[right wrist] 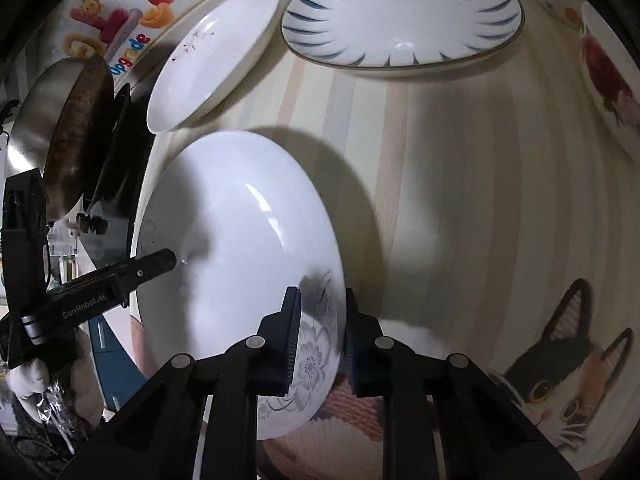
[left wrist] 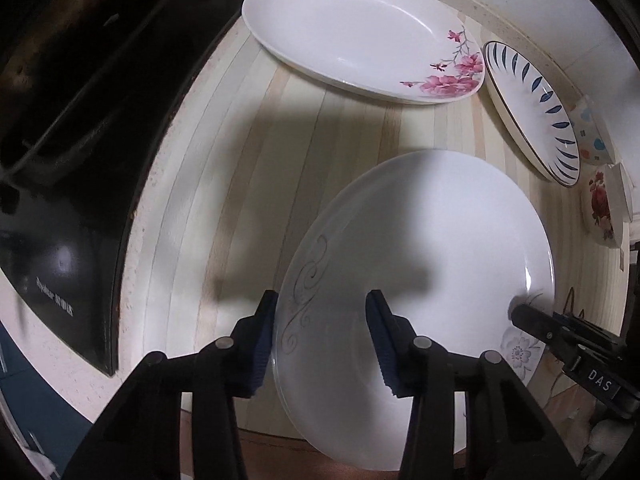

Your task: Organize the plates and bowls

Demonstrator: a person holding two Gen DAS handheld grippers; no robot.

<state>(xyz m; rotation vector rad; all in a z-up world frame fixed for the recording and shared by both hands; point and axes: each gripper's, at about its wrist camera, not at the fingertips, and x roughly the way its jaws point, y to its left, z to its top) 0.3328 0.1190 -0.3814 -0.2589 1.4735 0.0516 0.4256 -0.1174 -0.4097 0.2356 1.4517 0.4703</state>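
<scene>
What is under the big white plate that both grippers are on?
Under the white plate, striped counter shows past its far rim. Its near edge overhangs something pinkish. Directly beneath is covered. The left gripper and right gripper straddle opposite rims.

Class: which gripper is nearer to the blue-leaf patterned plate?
Right. The right gripper clamps the white plate's flower edge on the side toward the blue-leaf plate; the left gripper straddles the opposite rim.

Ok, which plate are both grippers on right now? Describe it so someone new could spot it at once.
On the pale striped countertop, next to the black stove, it is the large white plate nearest the front edge, with a gripper at each side of its rim. Unlike the pink-blossom plate and the blue-leaf plate behind it, it carries only faint grey swirls and a grey flower.
</scene>
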